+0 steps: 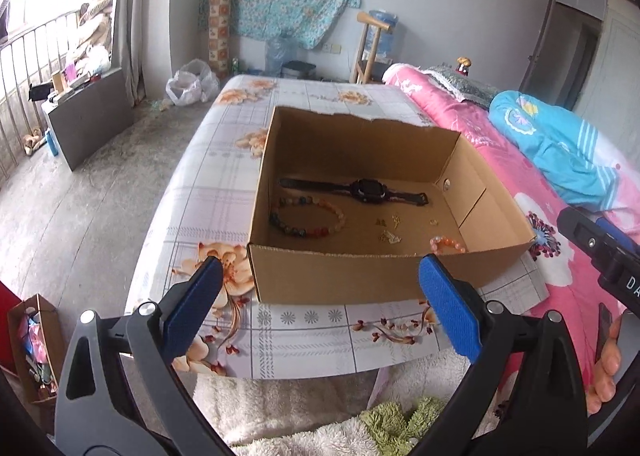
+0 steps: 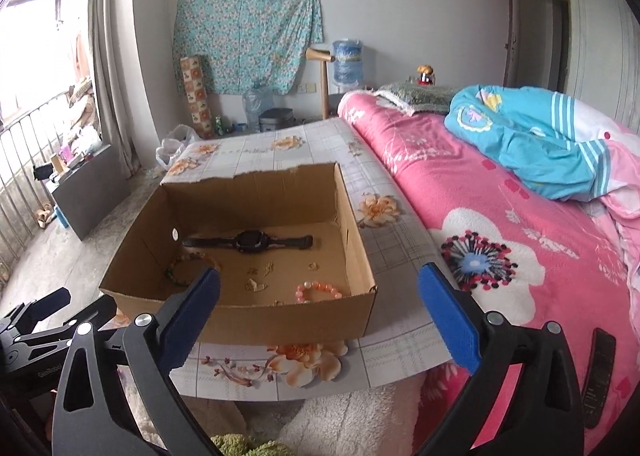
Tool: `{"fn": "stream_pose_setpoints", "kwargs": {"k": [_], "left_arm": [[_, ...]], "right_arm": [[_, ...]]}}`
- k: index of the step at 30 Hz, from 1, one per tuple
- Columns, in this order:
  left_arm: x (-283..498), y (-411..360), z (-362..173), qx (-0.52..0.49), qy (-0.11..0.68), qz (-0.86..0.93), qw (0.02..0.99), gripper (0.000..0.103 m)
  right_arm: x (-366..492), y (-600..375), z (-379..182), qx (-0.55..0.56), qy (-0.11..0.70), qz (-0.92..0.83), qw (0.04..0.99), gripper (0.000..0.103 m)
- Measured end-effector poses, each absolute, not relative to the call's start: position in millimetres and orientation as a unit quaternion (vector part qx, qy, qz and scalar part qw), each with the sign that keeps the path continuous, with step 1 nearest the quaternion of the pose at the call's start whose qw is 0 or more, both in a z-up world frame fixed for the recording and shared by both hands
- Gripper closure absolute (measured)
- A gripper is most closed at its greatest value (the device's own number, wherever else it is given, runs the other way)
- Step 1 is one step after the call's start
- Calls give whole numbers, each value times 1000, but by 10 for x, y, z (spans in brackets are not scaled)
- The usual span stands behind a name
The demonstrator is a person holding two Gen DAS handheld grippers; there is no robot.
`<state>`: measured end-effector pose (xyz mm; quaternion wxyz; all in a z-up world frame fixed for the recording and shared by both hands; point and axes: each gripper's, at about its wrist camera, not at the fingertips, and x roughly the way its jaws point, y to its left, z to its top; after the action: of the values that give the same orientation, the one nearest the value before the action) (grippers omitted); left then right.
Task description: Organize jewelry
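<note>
cardboard box (image 1: 332, 276) sits open-topped on a floral cloth (image 1: 192, 191) spread over a table, and all the jewelry lies on its floor. going left to right in the left wrist view: a bead bracelet (image 1: 308, 215) of mixed dark and amber beads lies near the left wall, a black watch (image 1: 368, 189) stretches flat across the back with its strap ends out to either side, a scatter of small gold pieces (image 1: 388, 232) lies in the middle, and a pink bracelet (image 1: 446, 244) rests at the front right, just behind the near wall.

left gripper (image 1: 320, 308) hovers in front of the box's near wall, its blue pads spread wide apart with nothing between them. right gripper (image 2: 320, 312) is likewise spread wide and empty, held in front of the box's near right corner; in its view the left pad covers part of the bead bracelet. each gripper's black body shows at the edge of the other's view.

right of the table a pink blanket (image 2: 500, 215) with a large flower print covers a bed, with a blue quilt (image 2: 532, 143) bunched on top, and a dark remote (image 2: 598, 380) lies on the blanket by the right gripper's arm.
</note>
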<state>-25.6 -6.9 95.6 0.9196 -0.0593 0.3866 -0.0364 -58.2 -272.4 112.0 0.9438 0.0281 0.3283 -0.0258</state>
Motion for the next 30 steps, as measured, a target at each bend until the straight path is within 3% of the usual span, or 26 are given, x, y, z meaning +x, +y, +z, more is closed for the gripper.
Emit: {"fn": "stream_pose_setpoints", "kwargs": {"k": [10,30], "left_arm": [[-176,-162,713,-37,440,-11,897,8],[-57,-274,625,-23,461,-16,887,8]], "right_arm": [[-412,-2651,588,34,415,-16,909,6],[-298,-2584,461,26,438,-2,898,6]]}}
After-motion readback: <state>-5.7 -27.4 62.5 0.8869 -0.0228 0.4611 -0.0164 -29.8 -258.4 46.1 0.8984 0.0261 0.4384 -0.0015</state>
